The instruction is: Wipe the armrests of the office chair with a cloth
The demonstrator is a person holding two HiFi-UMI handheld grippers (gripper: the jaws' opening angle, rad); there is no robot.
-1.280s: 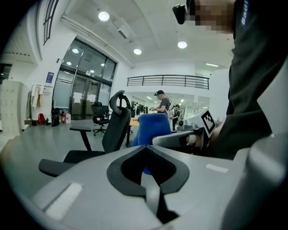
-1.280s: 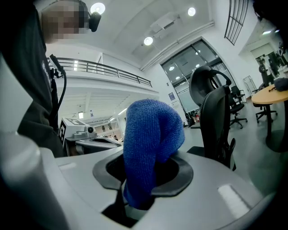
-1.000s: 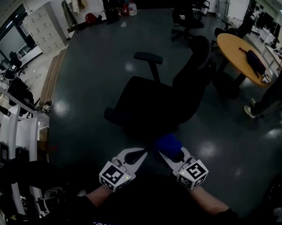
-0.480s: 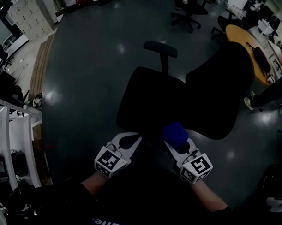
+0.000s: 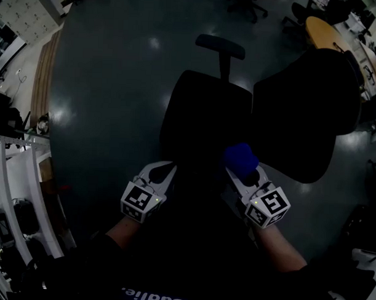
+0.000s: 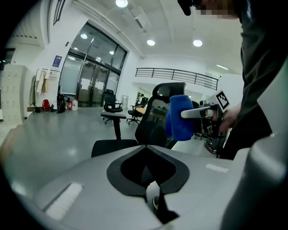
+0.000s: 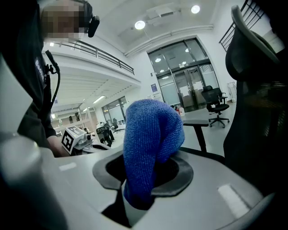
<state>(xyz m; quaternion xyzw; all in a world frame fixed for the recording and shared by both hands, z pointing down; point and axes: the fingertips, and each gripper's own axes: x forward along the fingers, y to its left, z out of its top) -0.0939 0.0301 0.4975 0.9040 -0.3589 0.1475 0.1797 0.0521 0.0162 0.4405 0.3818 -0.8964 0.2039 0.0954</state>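
A black office chair stands in front of me, its seat (image 5: 204,116) in the middle and its backrest (image 5: 306,113) turned to the right. Its far armrest (image 5: 220,46) sticks up beyond the seat. My right gripper (image 5: 241,170) is shut on a bunched blue cloth (image 5: 240,159) at the seat's near edge, close to the backrest. In the right gripper view the cloth (image 7: 150,148) bulges up out of the jaws. My left gripper (image 5: 159,174) hangs at the seat's near left corner, shut with nothing in it; its view shows the meeting jaws (image 6: 146,150) and the cloth (image 6: 180,117) beyond.
A round wooden table (image 5: 327,31) stands at the upper right with more office chairs (image 5: 248,4) behind it. Metal shelving (image 5: 15,171) runs along the left. Dark glossy floor (image 5: 110,82) surrounds the chair.
The view has closed in over the chair, which now fills the middle. Both grippers have drawn a little apart, the cloth still in the right one.
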